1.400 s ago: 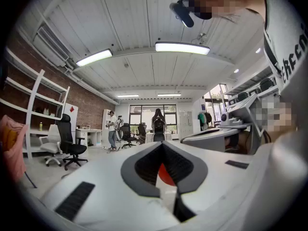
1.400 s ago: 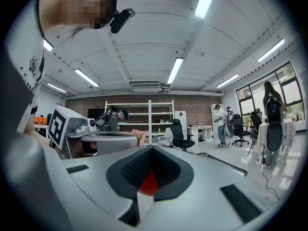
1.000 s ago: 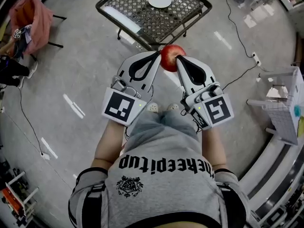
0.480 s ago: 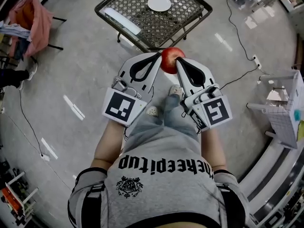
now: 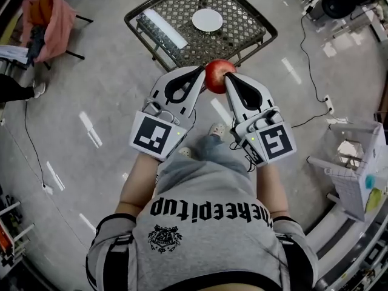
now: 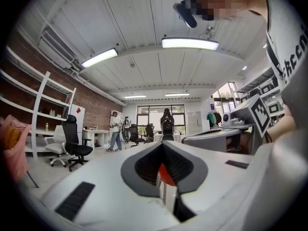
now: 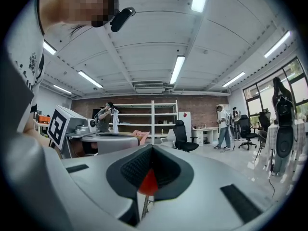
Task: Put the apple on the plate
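Apple [image 5: 219,76]: pinched between left gripper [image 5: 199,73] and right gripper [image 5: 230,77], each with its own jaws together. Step: transport. Next calls for steady two-sided pressure while lowering onto plate [image 5: 207,20].

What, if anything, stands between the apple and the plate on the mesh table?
Nothing visible does. The apple, pinched between the left gripper and right gripper, hangs by the mesh table's near edge; only bare mesh lies between it and the plate. The white strip lies off to the left.
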Motion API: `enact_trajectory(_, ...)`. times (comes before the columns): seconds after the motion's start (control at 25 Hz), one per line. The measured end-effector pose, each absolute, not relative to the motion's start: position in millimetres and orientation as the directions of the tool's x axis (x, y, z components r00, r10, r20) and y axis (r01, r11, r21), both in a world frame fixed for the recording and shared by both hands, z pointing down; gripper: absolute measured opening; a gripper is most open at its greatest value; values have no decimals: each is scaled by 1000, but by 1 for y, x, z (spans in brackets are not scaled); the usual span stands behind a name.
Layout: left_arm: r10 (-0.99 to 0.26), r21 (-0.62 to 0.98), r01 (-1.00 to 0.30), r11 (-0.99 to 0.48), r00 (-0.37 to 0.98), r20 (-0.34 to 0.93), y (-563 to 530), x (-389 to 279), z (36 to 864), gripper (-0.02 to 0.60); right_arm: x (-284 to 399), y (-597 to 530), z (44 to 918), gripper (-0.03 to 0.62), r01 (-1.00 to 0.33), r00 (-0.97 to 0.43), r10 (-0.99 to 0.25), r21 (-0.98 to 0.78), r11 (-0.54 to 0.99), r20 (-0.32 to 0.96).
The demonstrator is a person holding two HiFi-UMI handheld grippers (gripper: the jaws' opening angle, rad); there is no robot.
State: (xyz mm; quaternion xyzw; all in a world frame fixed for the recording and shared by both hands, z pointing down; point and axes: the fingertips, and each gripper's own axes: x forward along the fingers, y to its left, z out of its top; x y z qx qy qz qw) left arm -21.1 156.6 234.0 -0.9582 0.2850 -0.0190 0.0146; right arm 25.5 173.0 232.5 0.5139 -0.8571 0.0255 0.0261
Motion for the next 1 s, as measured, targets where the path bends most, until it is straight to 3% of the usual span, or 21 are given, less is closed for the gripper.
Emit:
enact_trajectory(0.52, -647, -2, -648, -761, 760, 56, 101, 52, 244, 18, 98, 111, 241, 18, -817, -576, -814, -44, 574, 76)
enact_trajectory(1.0, -700, -26, -701, -713, 709, 86, 72, 64, 243, 18, 118, 79, 246, 18, -787, -616, -784, -93, 610, 69)
